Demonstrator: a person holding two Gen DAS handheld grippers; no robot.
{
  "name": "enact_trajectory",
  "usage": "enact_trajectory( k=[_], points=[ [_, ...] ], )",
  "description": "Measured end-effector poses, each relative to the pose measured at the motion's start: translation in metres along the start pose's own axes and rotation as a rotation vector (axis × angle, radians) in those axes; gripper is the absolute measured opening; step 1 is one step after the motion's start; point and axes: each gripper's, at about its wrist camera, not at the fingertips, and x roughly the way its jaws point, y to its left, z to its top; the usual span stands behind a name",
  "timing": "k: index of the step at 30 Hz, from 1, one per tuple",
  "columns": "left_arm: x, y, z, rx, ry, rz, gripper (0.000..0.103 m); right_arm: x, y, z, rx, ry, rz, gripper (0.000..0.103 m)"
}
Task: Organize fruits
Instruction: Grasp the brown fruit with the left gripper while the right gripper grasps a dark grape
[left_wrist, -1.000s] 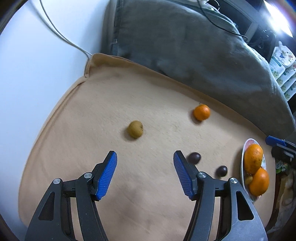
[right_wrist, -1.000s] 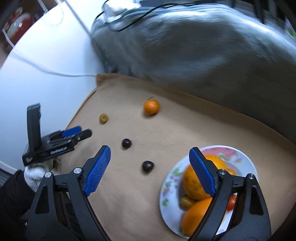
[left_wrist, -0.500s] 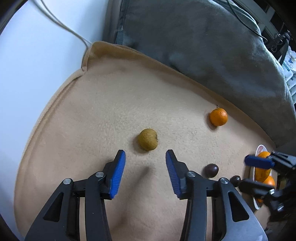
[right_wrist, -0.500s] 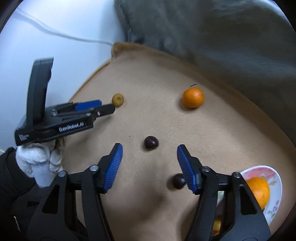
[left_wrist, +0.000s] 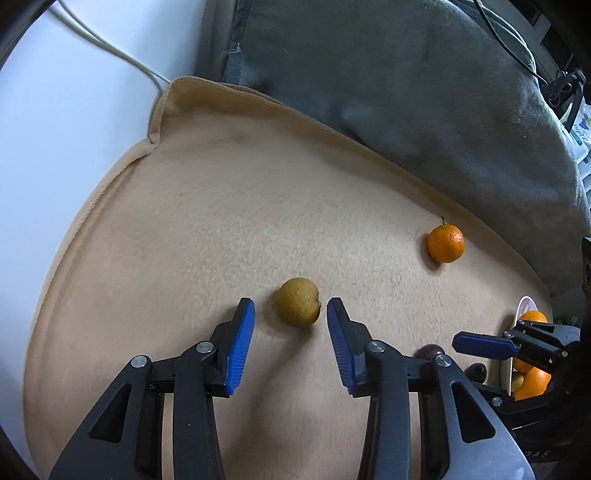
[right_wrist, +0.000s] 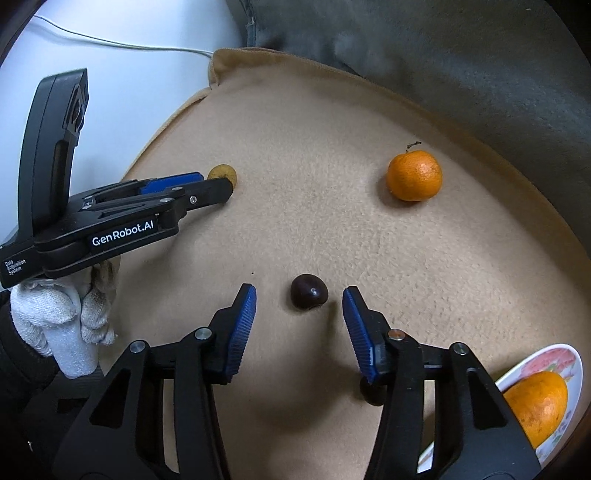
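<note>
Left wrist view, claw: the left claw (left_wrist: 290, 323) has its jaws narrowed but not touching anything; they have just been closing, and a yellow-brown fruit (left_wrist: 298, 301) now sits between the blue pads (left_wrist: 242, 345) with a gap on each side.
Left wrist view, change: a second ago that fruit lay well ahead, towards 12 o'clock of wide jaws; now it is framed by the tips.
Left wrist view, other fruit: a tangerine (left_wrist: 445, 243) lies at 2 o'clock on the tan blanket (left_wrist: 221, 206); the right claw's blue pad shows at 4 o'clock, in front of the plate (left_wrist: 524, 308).
Right wrist view, claw: the right claw (right_wrist: 299, 304) is likewise part-closed and holding nothing; its jaws have just been closing around a dark round fruit (right_wrist: 309, 292), not yet pressed.
Right wrist view, change: earlier this claw hung over the plate's edge; now the plate sits at 4 o'clock.
Meaning for the task: judging by this, both claws are set to pick up a loose fruit each, presumably for the plate.
Only in right view: a gloved hand (right_wrist: 62, 317) carrying the left claw at 9 o'clock, and a second dark fruit (right_wrist: 371, 393) half hidden behind the right finger.
Only in left view: several oranges piled on the plate.
</note>
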Motion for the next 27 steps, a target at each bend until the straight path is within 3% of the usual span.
enact_trajectory(
  k=[6,9,13,18,27],
  points=[
    [0.003,-0.001,-0.001,0.005,0.003,0.002,0.038,0.009,-0.002,0.004,0.008,0.015,-0.003,0.048],
    [0.004,-0.002,-0.001,0.009,0.004,0.011,0.034,0.014,0.000,0.005,-0.005,0.028,0.001,0.039],
    [0.006,-0.002,0.001,0.012,0.004,0.016,0.028,0.017,0.002,0.003,-0.019,0.034,-0.014,0.037],
    [0.005,-0.005,0.000,0.026,0.000,0.020,0.023,0.020,-0.002,0.004,-0.013,0.031,-0.021,0.026],
    [-0.003,-0.009,-0.003,0.021,-0.020,0.031,0.023,0.014,-0.002,0.000,-0.021,0.009,-0.006,0.025]
  ],
)
